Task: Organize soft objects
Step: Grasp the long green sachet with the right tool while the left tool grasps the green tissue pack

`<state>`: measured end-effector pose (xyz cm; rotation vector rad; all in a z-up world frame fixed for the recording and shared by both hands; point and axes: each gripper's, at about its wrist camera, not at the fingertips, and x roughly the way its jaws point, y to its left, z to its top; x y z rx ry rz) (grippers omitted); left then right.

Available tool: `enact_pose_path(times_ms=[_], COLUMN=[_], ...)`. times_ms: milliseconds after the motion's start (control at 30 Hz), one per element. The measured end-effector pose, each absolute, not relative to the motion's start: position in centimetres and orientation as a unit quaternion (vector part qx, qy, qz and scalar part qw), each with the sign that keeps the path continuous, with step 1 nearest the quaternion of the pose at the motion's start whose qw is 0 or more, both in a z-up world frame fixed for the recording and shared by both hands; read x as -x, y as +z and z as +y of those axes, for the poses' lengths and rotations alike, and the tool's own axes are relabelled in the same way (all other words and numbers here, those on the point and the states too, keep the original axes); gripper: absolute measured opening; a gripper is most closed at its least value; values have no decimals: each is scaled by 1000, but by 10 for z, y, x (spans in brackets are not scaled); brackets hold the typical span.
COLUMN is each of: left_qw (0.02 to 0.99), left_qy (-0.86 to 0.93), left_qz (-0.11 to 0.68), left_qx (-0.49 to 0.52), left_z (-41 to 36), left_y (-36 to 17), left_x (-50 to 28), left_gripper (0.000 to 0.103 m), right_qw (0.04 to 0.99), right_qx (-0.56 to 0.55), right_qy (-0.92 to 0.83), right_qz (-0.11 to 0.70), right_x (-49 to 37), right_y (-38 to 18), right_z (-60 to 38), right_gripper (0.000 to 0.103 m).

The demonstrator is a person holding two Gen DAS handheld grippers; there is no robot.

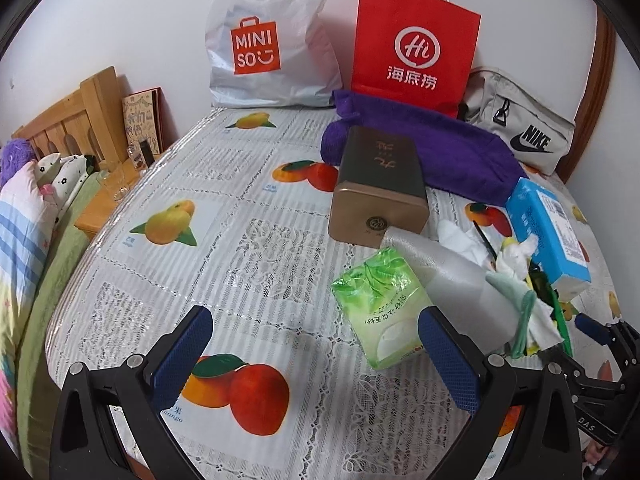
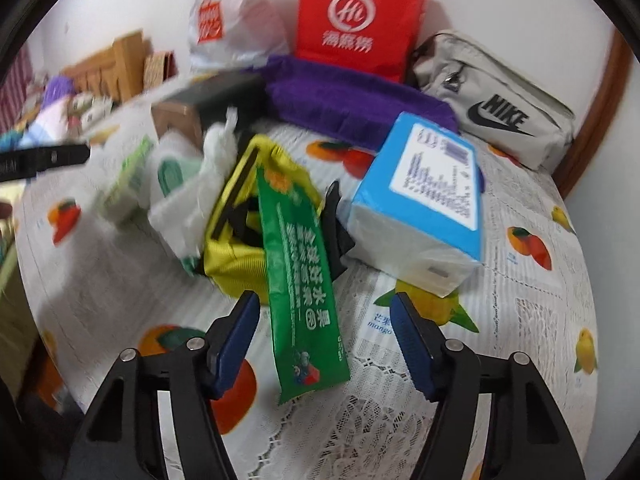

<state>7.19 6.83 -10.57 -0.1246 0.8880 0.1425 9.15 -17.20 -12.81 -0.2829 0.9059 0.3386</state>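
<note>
Green wrapper (image 2: 298,276) lies between the spread-apart jaws of the right hand-held gripper (image 2: 326,344), ungripped.

Tablecloth (image 1: 260,208): white lace pattern, printed with orange and yellow fruit. Far: white bag (image 1: 268,36) marked with orange logo; red paper bag (image 1: 414,44) marked in white. Purple towel (image 1: 432,148); grey pouch (image 1: 524,128) with black logo. Gold-brown tin (image 1: 380,188). Pale green tissue pack (image 1: 380,304). Blue-and-white tissue pack (image 2: 424,204). Green bag (image 2: 300,280), yellow bag (image 2: 236,248). Gripper pads (image 1: 180,356) blue, frames black.
</note>
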Motion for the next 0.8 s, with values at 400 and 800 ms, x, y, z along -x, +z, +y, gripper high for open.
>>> enact_pose_path(times_ms=[400, 800], left_qw=[894, 879], left_qy=[45, -7], left_qz=[439, 467], left_qx=[74, 100], left_z=[69, 50], left_y=[-116, -135], left_x=[-77, -94], left_gripper=[103, 103], right_qw=[879, 889], right_qx=[53, 49], right_qy=[202, 159], right_qz=[430, 426], right_x=[-84, -55], right_y=[-115, -108], right_z=[-190, -228], right_gripper=[7, 5])
